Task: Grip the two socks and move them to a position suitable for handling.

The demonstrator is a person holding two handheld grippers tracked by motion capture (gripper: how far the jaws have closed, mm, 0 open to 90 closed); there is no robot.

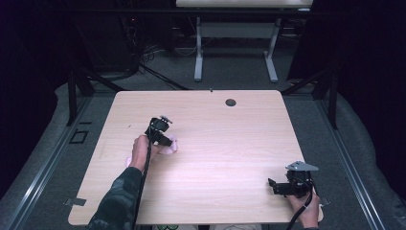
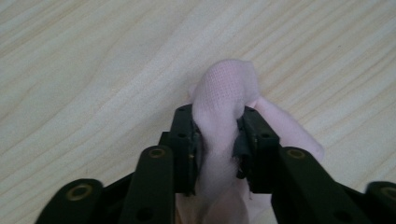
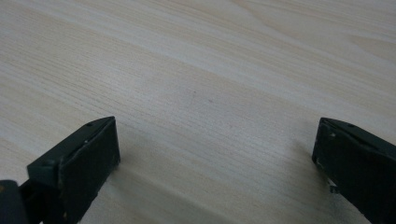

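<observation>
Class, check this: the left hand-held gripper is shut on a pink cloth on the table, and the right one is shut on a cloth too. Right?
Not quite. The left hand-held gripper is shut on the pink cloth, but the right hand-held gripper is open with only bare table between its jaws, as the right gripper view shows.

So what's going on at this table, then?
A person holds a two-jaw gripper in each hand. The left gripper is clamped on a soft pink cloth on the light wooden table. The right gripper sits near the table's right front corner, jaws wide apart, holding nothing.
</observation>
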